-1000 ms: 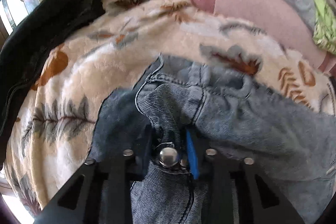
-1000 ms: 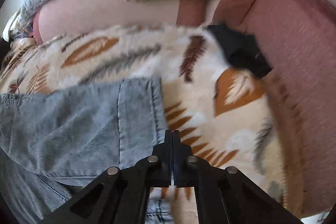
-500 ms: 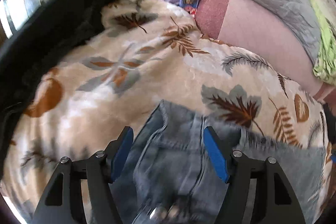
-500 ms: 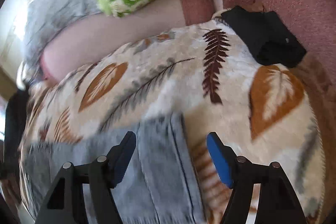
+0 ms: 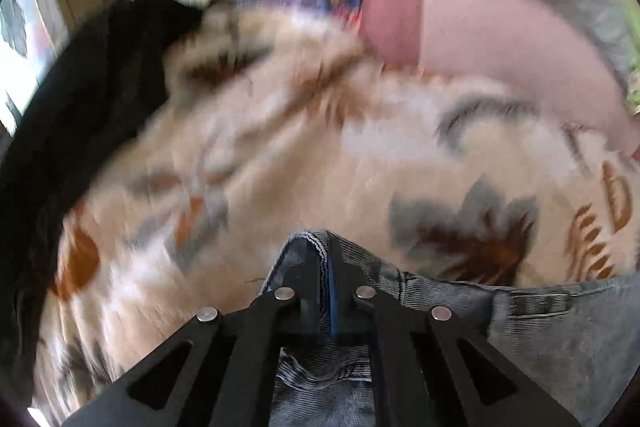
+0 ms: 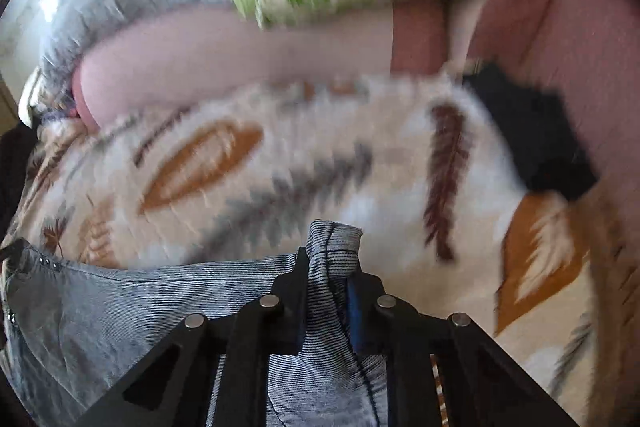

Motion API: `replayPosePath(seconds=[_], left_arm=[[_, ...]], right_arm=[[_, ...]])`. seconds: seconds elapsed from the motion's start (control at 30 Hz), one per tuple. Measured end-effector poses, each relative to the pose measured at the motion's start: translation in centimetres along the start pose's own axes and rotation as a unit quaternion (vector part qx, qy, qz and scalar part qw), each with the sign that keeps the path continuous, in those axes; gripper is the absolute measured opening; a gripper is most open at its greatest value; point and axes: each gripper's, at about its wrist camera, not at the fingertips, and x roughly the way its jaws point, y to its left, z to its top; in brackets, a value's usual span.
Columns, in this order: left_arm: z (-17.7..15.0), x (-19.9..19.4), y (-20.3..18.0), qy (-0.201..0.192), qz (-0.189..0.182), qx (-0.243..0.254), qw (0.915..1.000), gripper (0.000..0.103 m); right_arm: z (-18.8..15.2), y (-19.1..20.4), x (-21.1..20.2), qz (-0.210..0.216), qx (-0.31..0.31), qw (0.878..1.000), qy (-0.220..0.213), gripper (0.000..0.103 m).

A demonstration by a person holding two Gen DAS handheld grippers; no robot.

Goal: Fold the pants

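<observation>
Denim is pinched at both ends: our left tool point(image 5: 325, 281) and right tool point(image 6: 329, 277) each clamp the pants point(image 6: 132, 311) over the leaf blanket point(image 6: 280, 163), so next we carry both edges toward 12 o'clock together.

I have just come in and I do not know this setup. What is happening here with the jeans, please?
A person is folding blue jeans with two hand-held grippers. The left gripper is shut on a denim edge near the waistband, and the right gripper is shut on a bunched piece of the same fabric. The jeans lie on a leaf-patterned blanket over a pink sofa. Both views are blurred, so the grippers seem to be moving.
</observation>
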Motion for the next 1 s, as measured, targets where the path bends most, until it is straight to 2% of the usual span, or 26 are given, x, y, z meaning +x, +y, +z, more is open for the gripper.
replayPosePath(seconds=[0.07,0.1,0.13,0.17,0.2,0.23,0.27,0.3,0.33,0.37,0.4,0.47,0.5,0.53,0.57,0.67,0.77,0.83,0.97,1.0], left_arm=[[0.2,-1.2,-0.4,-0.056,0.009,-0.007,0.9984,0.003],[0.1,-0.6,-0.5,-0.058,0.028,-0.009,0.9979,0.006],[0.1,0.6,-0.7,-0.036,0.04,-0.007,0.9985,0.007],[-0.4,3.0,-0.9,0.021,0.033,-0.007,0.9992,0.007],[-1.1,5.4,-0.9,0.086,0.022,-0.009,0.996,0.008],[-1.3,5.4,-0.8,0.076,0.021,-0.011,0.9969,0.009],[-1.3,4.5,-0.8,0.051,0.027,-0.009,0.9983,0.009],[-1.3,3.9,-0.9,0.051,0.036,-0.002,0.998,0.018],[-1.1,3.0,-0.8,0.046,0.034,0.003,0.9984,0.027],[-1.1,2.2,-0.7,0.034,0.031,0.005,0.9989,0.029],[-1.1,1.1,-0.4,0.013,0.033,0.005,0.9994,0.036],[-1.2,-1.1,0.6,-0.014,0.03,-0.007,0.9994,0.056],[-1.3,-1.9,0.9,-0.023,0.021,-0.018,0.9993,0.071],[-1.6,-2.5,1.4,-0.029,0.016,-0.029,0.999,0.075],[-2.0,-2.5,1.8,-0.028,0.012,-0.038,0.9988,0.075],[-2.9,-0.7,2.3,0.019,0.001,-0.052,0.9985,0.075],[-4.0,0.1,2.8,0.034,-0.006,-0.065,0.9973,0.075],[-4.4,0.8,2.9,0.044,-0.008,-0.067,0.9968,0.075],[-5.0,1.2,3.1,0.052,-0.008,-0.072,0.9961,0.075],[-5.1,1.2,3.1,0.054,-0.007,-0.072,0.9959,0.075]], right_arm=[[0.3,0.3,-1.3,-0.032,-0.002,0.998,-0.051,0.017],[0.0,0.3,0.0,-0.044,-0.003,0.999,-0.032,0.023],[-0.3,0.3,2.0,-0.049,-0.005,0.999,0.003,0.026],[-0.9,0.0,4.1,-0.051,0.002,0.998,0.039,0.033],[-2.1,-0.8,6.9,-0.05,0.018,0.993,0.106,0.042],[-2.8,-1.4,7.8,-0.045,0.037,0.989,0.134,0.044],[-3.1,-2.1,7.3,-0.031,0.059,0.991,0.118,0.049],[-3.1,-2.9,6.0,-0.025,0.077,0.992,0.099,0.062],[-3.2,-3.3,5.2,-0.018,0.084,0.992,0.091,0.066],[-3.2,-3.6,4.3,-0.008,0.089,0.993,0.083,0.066],[-3.1,-4.0,3.3,-0.001,0.095,0.993,0.076,0.066],[-3.5,-4.6,1.2,0.025,0.115,0.991,0.059,0.068],[-4.1,-4.8,0.4,0.043,0.123,0.99,0.059,0.072],[-4.6,-4.8,0.1,0.053,0.122,0.989,0.067,0.073],[-5.2,-4.8,-0.1,0.06,0.116,0.989,0.074,0.074],[-7.1,-5.1,0.3,0.053,0.1,0.99,0.083,0.074],[-8.6,-6.9,-0.7,0.113,0.144,0.982,0.055,0.074],[-8.7,-6.7,-0.1,0.126,0.119,0.982,0.07,0.074],[-8.1,-5.2,1.7,0.113,0.05,0.989,0.077,0.073],[-8.0,-4.5,2.9,0.13,0.042,0.985,0.107,0.054]])
